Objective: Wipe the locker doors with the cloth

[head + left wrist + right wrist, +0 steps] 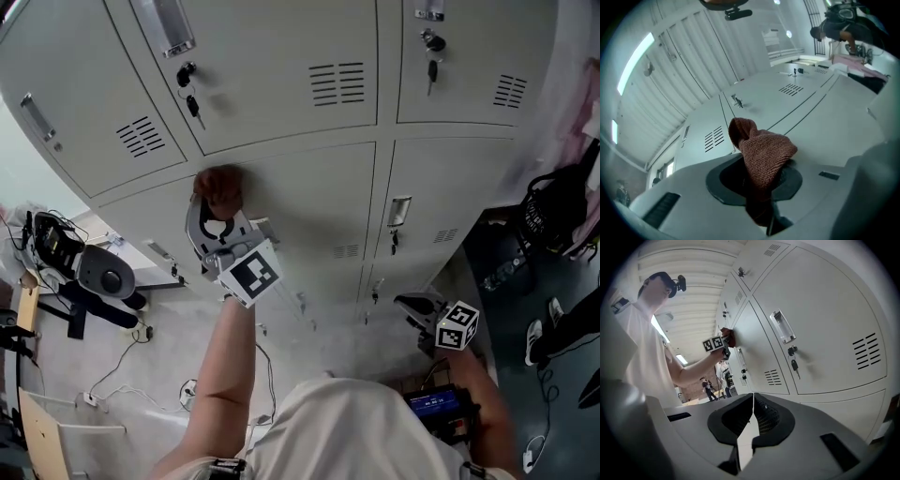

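A rust-brown knitted cloth (218, 188) is bunched in my left gripper (219, 217), which is shut on it and presses it against a grey locker door (309, 202) near that door's upper left corner. In the left gripper view the cloth (761, 154) stands up from between the jaws, with the locker door (825, 122) just beyond it. My right gripper (419, 307) hangs low by the lower lockers, shut with nothing in it; its jaws (753, 420) meet in a thin line. From the right gripper view the left gripper (723, 344) and cloth (727, 335) show against the door.
Grey lockers (272, 66) with keys (191, 101), vents and recessed handles (399, 210) fill the wall. A floor machine (103, 272) and cables (112, 375) lie at the left. A dark rack (553, 211) and shoes (534, 339) stand at the right.
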A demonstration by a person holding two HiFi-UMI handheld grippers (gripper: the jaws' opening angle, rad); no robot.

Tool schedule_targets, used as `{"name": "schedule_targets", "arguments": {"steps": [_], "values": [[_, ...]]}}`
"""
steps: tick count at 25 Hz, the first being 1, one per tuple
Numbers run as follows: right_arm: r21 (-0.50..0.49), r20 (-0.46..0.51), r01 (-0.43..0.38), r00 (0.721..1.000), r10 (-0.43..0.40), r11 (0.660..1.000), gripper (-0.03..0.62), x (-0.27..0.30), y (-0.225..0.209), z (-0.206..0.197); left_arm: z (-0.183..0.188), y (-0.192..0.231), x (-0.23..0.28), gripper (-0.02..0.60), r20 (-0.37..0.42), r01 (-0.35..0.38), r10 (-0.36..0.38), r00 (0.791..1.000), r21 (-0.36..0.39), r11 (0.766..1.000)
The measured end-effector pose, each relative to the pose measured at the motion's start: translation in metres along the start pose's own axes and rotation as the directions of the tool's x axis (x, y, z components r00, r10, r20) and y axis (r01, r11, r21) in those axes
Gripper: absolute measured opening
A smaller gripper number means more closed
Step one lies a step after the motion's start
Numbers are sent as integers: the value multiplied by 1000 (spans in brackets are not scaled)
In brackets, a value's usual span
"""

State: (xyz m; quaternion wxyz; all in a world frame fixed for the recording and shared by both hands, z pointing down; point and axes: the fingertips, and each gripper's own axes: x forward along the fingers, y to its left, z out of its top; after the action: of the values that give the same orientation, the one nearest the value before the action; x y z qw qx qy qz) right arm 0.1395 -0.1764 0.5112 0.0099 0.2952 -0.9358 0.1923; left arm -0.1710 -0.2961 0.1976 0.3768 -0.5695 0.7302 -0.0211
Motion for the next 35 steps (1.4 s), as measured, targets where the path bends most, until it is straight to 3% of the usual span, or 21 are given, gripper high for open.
{"name": "schedule_targets", "arguments": {"steps": [6, 10, 13, 15, 17, 19, 23, 25, 28, 32, 35], "values": [[17, 18, 14, 1000, -14, 1000, 18, -19, 2, -9, 52, -70, -10, 66, 105, 112, -106, 989, -48, 993], [28, 36, 50, 998, -51, 998, 18, -35, -1, -7, 88, -108, -4, 66, 157, 200, -189, 969, -56, 978], [48, 50, 89, 995, -91, 995, 18, -56, -2, -13, 120, -141, -1, 67, 197, 284, -269, 943, -51, 958], [28, 75, 70, 995, -72, 997, 18, -57, -10, -6, 143, -162, 3, 67, 218, 326, -322, 921, 19, 945], [-4, 102, 37, 994, -36, 999, 18, -54, -15, 9, 169, -173, 6, 67, 235, 338, -366, 900, 153, 929], [-16, 108, 38, 994, -36, 999, 18, -61, 5, 20, 191, -181, -2, 67, 252, 351, -416, 874, 264, 898], [-13, 91, 56, 994, -55, 998, 18, -80, 49, 23, 177, -214, -40, 67, 236, 453, -530, 815, 311, 835], [-12, 94, 48, 994, -46, 999, 18, -81, 50, 22, 158, -223, -53, 67, 218, 493, -559, 800, 291, 820], [-34, 107, 55, 993, -51, 998, 18, -81, 49, 22, 128, -215, -69, 67, 174, 533, -557, 812, 167, 829], [-84, 136, 47, 990, -35, 995, 18, -78, 52, 32, 75, -188, -106, 67, 41, 556, -555, 831, 8, 831], [-105, 147, -2, 989, 17, 995, 18, -71, 59, 36, 33, -173, -150, 67, -68, 563, -571, 818, -108, 819]]}}
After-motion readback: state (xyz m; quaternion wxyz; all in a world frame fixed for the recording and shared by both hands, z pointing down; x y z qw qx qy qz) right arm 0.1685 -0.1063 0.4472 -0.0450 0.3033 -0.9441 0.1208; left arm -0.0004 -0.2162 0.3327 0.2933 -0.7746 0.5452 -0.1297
